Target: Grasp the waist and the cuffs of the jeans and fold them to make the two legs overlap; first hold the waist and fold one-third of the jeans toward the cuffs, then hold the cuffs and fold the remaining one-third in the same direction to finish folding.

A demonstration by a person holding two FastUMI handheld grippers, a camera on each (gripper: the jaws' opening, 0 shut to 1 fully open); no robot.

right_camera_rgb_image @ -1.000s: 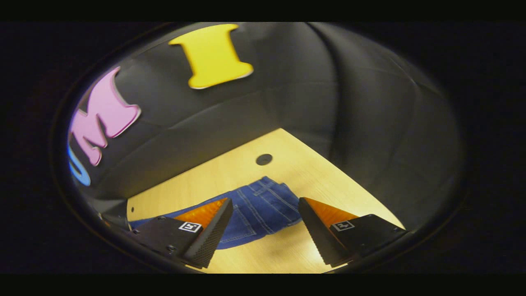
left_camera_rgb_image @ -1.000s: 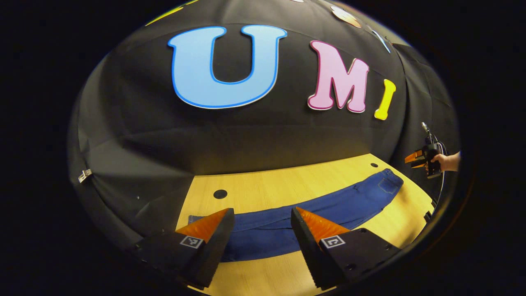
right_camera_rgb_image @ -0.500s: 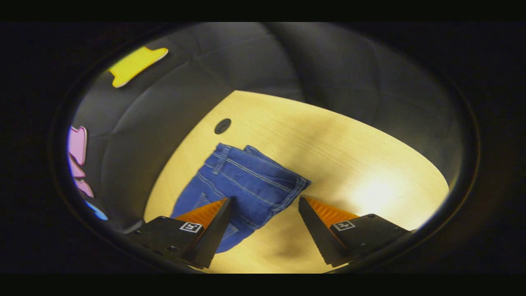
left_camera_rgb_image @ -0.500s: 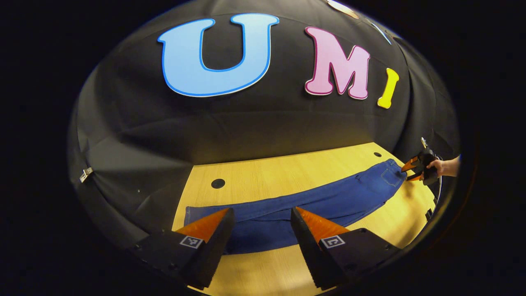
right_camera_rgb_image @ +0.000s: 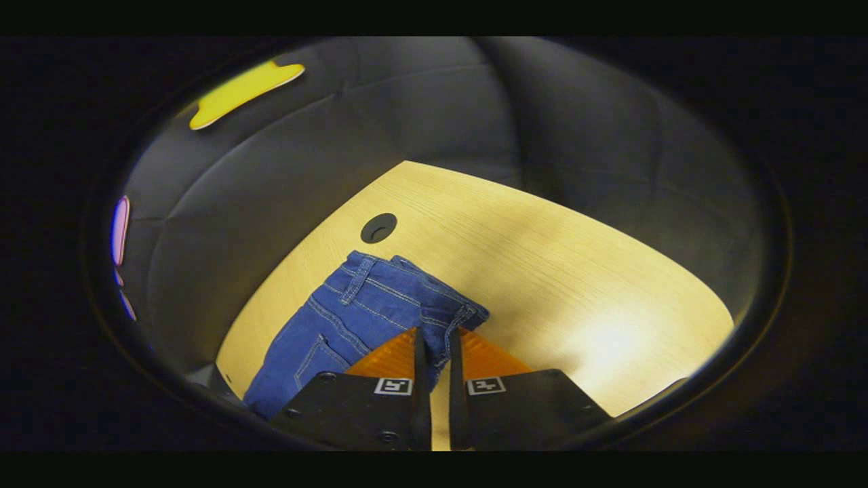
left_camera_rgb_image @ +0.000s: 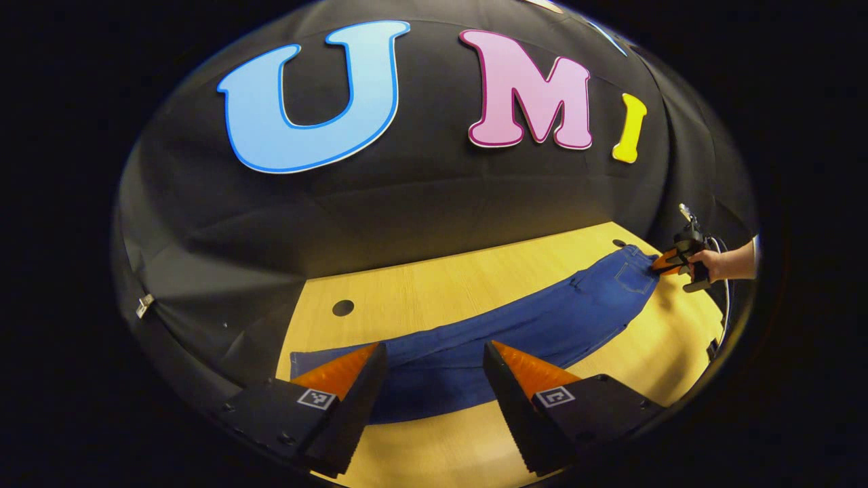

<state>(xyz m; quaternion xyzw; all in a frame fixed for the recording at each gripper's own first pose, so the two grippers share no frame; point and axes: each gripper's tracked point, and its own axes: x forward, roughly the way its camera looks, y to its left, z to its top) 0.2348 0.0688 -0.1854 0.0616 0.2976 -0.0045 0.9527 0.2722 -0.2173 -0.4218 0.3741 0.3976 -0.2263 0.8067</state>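
We find the right tool (right_camera_rgb_image: 434, 352) clenched on the jeans' (right_camera_rgb_image: 352, 312) waist edge to lift it for folding, while the left tool (left_camera_rgb_image: 434, 369) hangs released above the cuff end.

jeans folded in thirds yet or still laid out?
Laid out at full length. In the left gripper view the jeans stretch across the table, with no fold across them.
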